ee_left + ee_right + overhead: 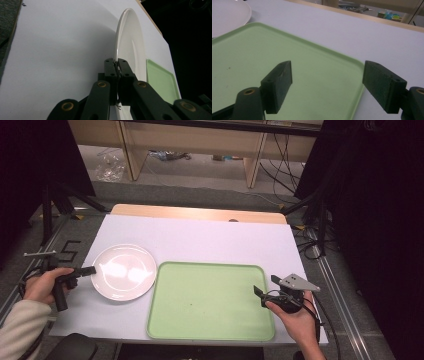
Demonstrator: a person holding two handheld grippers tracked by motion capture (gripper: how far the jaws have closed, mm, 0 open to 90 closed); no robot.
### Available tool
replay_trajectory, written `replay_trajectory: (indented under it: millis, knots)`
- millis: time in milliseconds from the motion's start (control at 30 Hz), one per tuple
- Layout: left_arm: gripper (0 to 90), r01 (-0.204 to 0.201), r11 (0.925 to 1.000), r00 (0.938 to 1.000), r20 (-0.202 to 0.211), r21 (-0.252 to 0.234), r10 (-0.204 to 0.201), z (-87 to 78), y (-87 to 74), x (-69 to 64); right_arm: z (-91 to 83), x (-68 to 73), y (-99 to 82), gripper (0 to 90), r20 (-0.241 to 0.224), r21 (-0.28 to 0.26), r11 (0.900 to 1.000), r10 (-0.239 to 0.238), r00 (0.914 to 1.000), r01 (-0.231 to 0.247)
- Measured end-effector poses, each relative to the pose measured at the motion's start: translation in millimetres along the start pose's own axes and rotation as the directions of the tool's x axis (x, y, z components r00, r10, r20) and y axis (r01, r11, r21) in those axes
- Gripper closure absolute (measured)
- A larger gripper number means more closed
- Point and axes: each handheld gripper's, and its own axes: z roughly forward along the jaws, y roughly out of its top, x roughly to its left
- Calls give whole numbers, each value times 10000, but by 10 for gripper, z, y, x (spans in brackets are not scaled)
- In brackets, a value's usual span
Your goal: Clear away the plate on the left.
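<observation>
Gripping the left rim of the round white ceramic plate point(124, 271), the left gripper point(88, 270) has its jaws pinched shut on it. That plate lies near the table's point(200, 237) left edge, touching the empty pale-green plastic tray point(210, 301) to its right. The right gripper point(264, 292) hovers wide open over the tray's right edge.

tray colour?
Pale green tray; clearest in the high view, beside the white plate.

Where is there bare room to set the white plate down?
The green tray is bare across its whole floor. The white mat lies free behind the tray and the white plate. It is tight at the tray's right edge by the right gripper; the left gripper clamps the plate's rim.
</observation>
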Motion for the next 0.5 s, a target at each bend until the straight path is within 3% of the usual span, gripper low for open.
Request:
replay_trajectory:
  millis: [467,500]
  knots:
    - [868,431,9984,9983,413,-368,-415,-69,3,18,-3,1,2,246,-15,-25,10000,17,10000,-17]
    - [868,473,9974,9972,613,-544,-439,-63,-2,19,-5,1,3,244,-37,-45,10000,14,10000,-14]
